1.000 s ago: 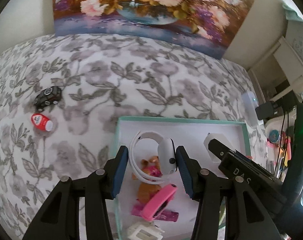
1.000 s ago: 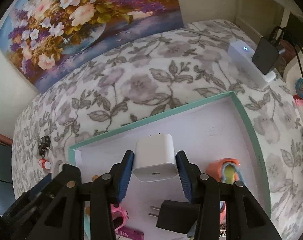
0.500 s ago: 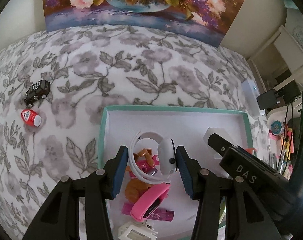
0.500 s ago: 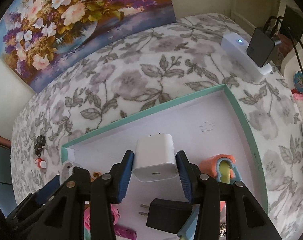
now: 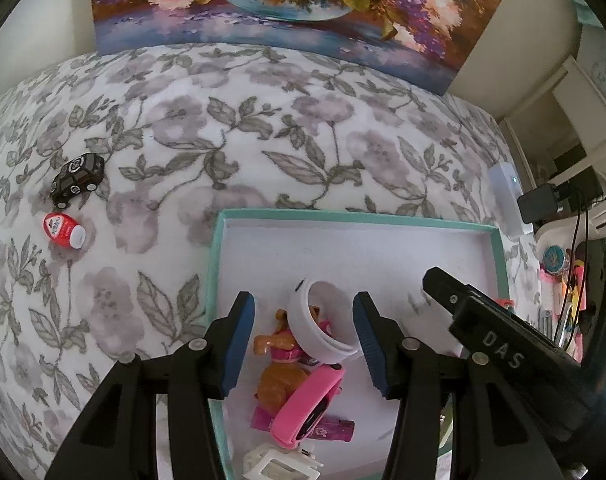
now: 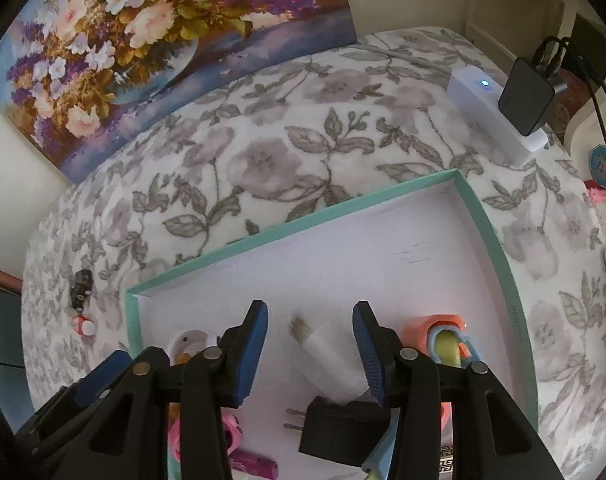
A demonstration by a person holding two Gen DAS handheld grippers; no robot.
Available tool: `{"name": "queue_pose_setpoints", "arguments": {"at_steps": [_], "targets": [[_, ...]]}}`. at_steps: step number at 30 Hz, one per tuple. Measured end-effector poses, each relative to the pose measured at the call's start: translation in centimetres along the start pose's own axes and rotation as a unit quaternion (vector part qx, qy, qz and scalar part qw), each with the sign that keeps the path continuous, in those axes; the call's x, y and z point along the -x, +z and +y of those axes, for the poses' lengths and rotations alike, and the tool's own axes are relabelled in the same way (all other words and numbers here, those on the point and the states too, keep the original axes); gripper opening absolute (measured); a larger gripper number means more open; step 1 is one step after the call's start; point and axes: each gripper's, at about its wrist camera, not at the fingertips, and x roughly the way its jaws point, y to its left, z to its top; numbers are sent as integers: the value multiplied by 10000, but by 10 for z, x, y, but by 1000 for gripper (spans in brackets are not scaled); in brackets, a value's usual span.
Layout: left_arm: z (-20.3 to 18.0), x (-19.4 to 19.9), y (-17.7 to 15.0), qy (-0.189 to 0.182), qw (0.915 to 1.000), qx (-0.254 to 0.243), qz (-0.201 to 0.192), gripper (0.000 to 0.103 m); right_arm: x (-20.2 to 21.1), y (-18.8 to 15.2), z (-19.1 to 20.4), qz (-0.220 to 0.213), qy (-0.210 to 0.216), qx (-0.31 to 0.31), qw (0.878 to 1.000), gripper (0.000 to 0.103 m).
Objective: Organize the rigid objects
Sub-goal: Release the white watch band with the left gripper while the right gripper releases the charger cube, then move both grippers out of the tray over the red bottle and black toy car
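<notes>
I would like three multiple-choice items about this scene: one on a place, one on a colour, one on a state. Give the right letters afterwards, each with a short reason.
1. Where is the black toy car?
A) on the flowered blanket, outside the box
B) inside the box
C) on the floor

2. What colour is the rim of the box?
A) red
B) black
C) teal

3. The small light on the white device is
A) off
B) lit blue
C) lit red

Answers:
1 A, the car stands on the blanket to the left of the box.
2 C, a teal edge runs around the pale inside.
3 B, a blue dot glows on the top of the device.
</notes>
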Motion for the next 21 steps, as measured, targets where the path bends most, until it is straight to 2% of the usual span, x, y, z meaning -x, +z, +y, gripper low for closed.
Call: {"name": "queue_pose_setpoints", "arguments": {"at_steps": [4,8,13,21], "targets": [[11,6,4,-16,9998,155,-81,53,8,2,4,-117,-26,49,9999,48],[26,11,8,77,9992,361,-165,63,14,3,10,-196,18,101,9998,49],[47,13,13,272,9977,587,-187,64,13,2,20,-207,-36,237,9995,58],[74,11,14,764,9933,829,-241,78,9,1,32,-176,-154,392,9990,68]]}}
